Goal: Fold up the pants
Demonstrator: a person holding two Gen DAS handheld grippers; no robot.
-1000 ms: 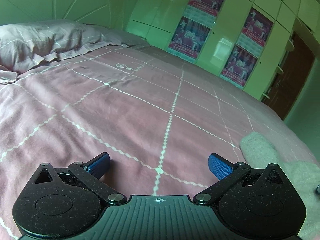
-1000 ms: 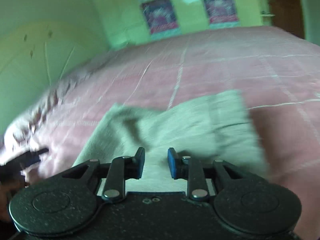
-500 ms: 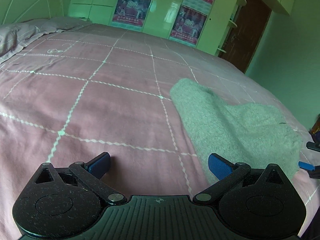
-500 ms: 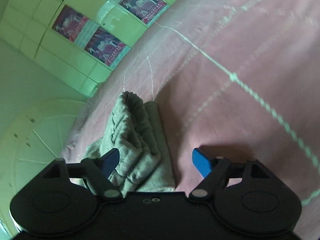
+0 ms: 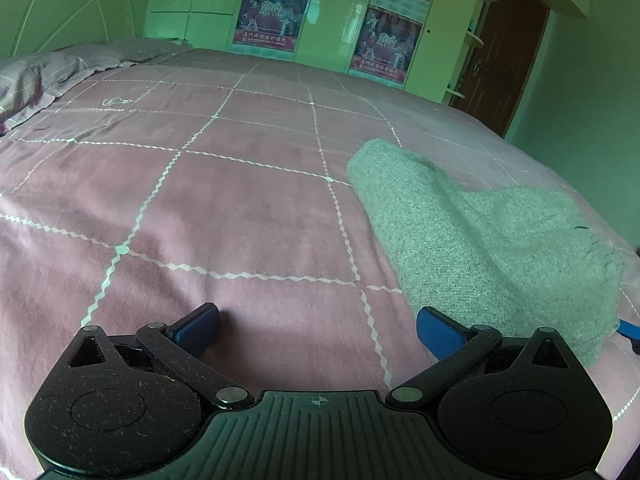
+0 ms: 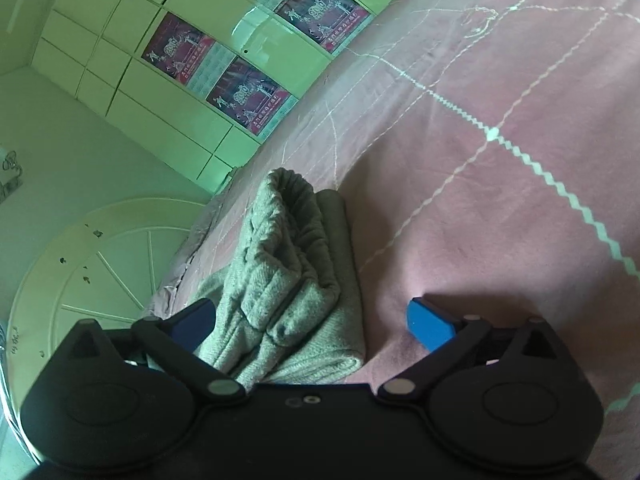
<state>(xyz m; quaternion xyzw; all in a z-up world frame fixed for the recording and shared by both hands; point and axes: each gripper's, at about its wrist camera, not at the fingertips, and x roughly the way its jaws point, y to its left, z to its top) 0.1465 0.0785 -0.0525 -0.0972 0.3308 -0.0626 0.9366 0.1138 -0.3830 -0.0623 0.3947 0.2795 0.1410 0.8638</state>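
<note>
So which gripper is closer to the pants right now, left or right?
Right. The right gripper is opening with the folded pants lying between its fingers, ungripped. The left gripper sits open beside the pants, over the bedspread.

Near end of the pants [image 6: 288, 280] was hidden under the right gripper [image 6: 312, 324] body — couldn't tell how far the fabric ran. In the left wrist view only a blue sliver of it showed past the pants' [image 5: 500, 248] corner, frame edge cutting the rest. Poster [image 5: 272, 12] print was too small to read, pillow [image 5: 36, 76] clipped at left.
</note>
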